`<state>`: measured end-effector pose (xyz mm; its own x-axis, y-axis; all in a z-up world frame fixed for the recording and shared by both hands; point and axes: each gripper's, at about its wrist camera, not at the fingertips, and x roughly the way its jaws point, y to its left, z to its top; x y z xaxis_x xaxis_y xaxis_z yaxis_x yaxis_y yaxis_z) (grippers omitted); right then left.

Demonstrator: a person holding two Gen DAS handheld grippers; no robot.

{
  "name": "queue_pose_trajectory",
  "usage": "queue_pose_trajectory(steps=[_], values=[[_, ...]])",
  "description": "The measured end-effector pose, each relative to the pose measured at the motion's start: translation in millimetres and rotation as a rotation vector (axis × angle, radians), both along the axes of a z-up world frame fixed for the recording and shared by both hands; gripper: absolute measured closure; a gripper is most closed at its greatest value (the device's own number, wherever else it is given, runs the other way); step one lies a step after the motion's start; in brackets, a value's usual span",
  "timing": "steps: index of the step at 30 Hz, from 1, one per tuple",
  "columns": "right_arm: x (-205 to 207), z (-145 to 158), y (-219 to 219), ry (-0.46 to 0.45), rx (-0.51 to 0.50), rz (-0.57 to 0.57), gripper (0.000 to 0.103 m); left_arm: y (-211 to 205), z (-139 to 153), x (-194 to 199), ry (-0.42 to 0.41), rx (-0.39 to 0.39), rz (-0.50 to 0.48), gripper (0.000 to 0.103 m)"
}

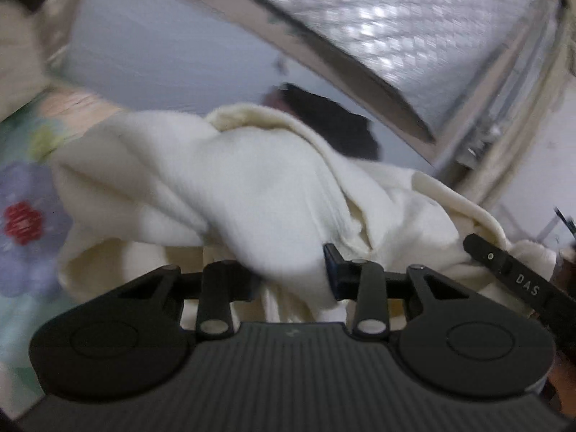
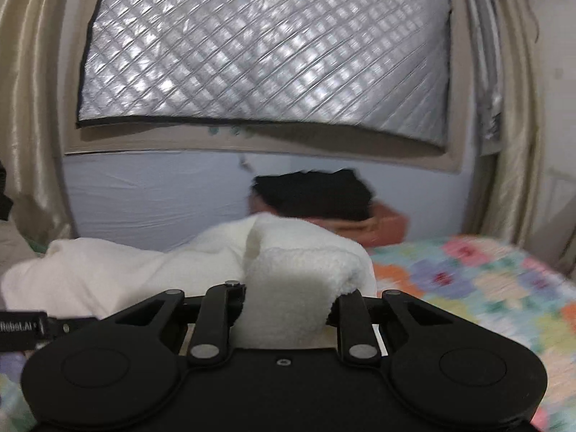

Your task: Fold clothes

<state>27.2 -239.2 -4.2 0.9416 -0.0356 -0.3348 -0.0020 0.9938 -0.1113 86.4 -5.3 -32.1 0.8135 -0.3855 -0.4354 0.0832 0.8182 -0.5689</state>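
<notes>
A cream-white fleecy garment [image 1: 230, 172] is bunched up and lifted above the flowered bedspread [image 1: 25, 216]. My left gripper [image 1: 291, 270] is shut on a thick fold of it; the cloth covers the fingertips. The other gripper's black body [image 1: 522, 280] pokes in at the right of the left wrist view. In the right wrist view my right gripper [image 2: 288, 306] is shut on another fold of the same garment [image 2: 298, 273], which trails off to the left. Its fingertips are hidden by cloth.
A stack of folded clothes, dark [image 2: 316, 194] on top of orange [image 2: 381, 226], lies at the far side of the bed [image 2: 468, 280] by the pale wall. A quilted silver window cover [image 2: 270, 46] and beige curtains [image 2: 32, 108] hang behind.
</notes>
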Motion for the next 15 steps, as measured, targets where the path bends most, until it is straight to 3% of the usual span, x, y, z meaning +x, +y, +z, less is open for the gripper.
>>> queue_pose_trajectory(steps=[6, 9, 15], values=[[-63.8, 43.2, -78.0, -0.052, -0.074, -0.133, 0.08, -95.8, 29.9, -14.9, -0.073, -0.006, -0.209, 0.07], [-96.9, 63.1, -120.7, -0.076, -0.116, -0.212, 0.08, -160.0, 50.1, -33.0, -0.163, 0.033, -0.295, 0.07], [-179.0, 89.5, -208.9, -0.116, -0.063, -0.356, 0.08, -253.8, 86.5, -75.2, -0.205, -0.021, -0.425, 0.07]])
